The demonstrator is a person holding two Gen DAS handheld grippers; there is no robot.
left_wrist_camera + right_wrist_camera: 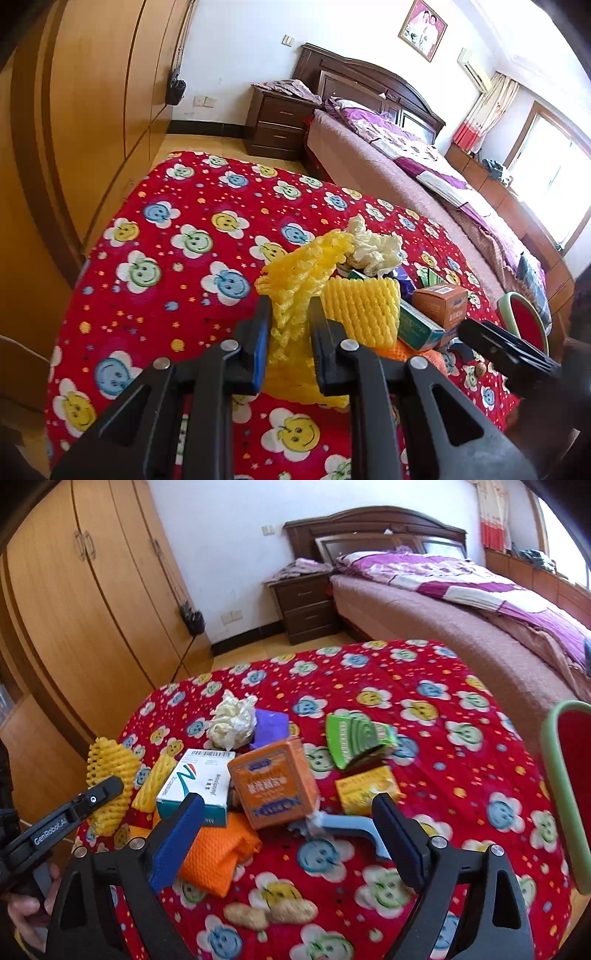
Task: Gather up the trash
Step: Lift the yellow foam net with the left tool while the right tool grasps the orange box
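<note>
A: Left of the pile?
B: The left gripper (286, 328), clamped on a yellow foam net (295, 280) above the red flowered cloth (166, 258).
A: And right?
B: The right gripper (291, 834), jaws apart and empty, near the orange box (273, 782) and blue plastic piece (351, 825).
</note>
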